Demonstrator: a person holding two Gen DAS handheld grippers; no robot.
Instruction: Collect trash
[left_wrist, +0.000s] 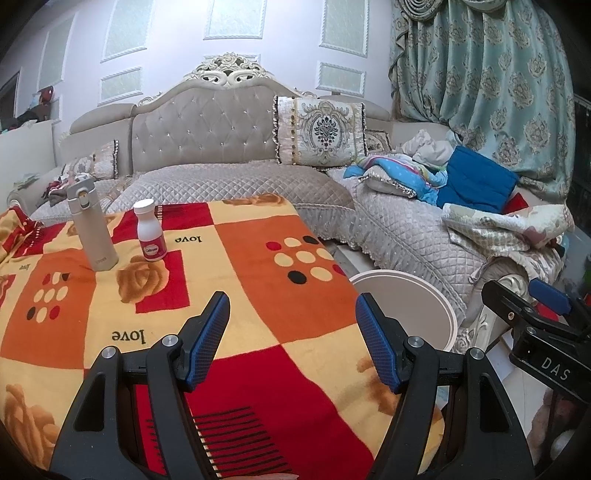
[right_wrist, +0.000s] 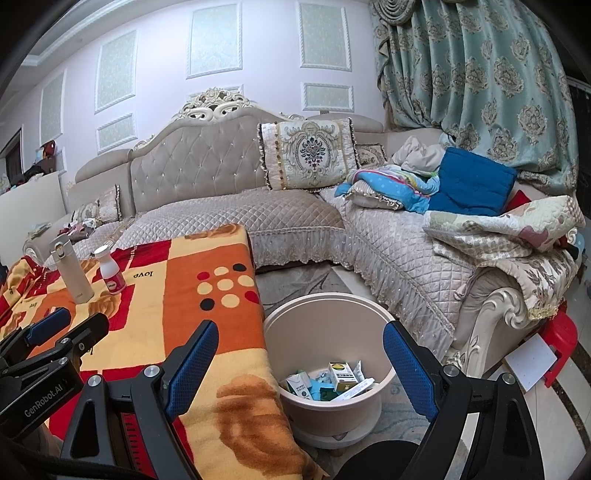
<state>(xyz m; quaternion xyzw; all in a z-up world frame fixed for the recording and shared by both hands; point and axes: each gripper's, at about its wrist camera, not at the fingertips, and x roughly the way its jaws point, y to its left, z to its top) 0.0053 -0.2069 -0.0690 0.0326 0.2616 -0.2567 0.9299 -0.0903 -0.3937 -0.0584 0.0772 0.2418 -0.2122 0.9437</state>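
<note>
A beige round bin (right_wrist: 369, 400) stands on the floor right of the table and holds several small boxes and packets (right_wrist: 341, 376); its rim (left_wrist: 439, 295) also shows in the left wrist view. My right gripper (right_wrist: 301, 365) is open and empty above the bin. My left gripper (left_wrist: 291, 334) is open and empty over the patterned blanket (left_wrist: 258, 266) on the table. A white bottle with a pink label (left_wrist: 149, 230) and a beige thermos flask (left_wrist: 92, 225) stand upright at the table's far left.
A quilted grey corner sofa (right_wrist: 288, 218) wraps behind the table and bin, with cushions and heaped blankets (right_wrist: 476, 184) on its right part. A red stool (right_wrist: 561, 338) and a white card sit on the floor at right. Green curtains hang behind.
</note>
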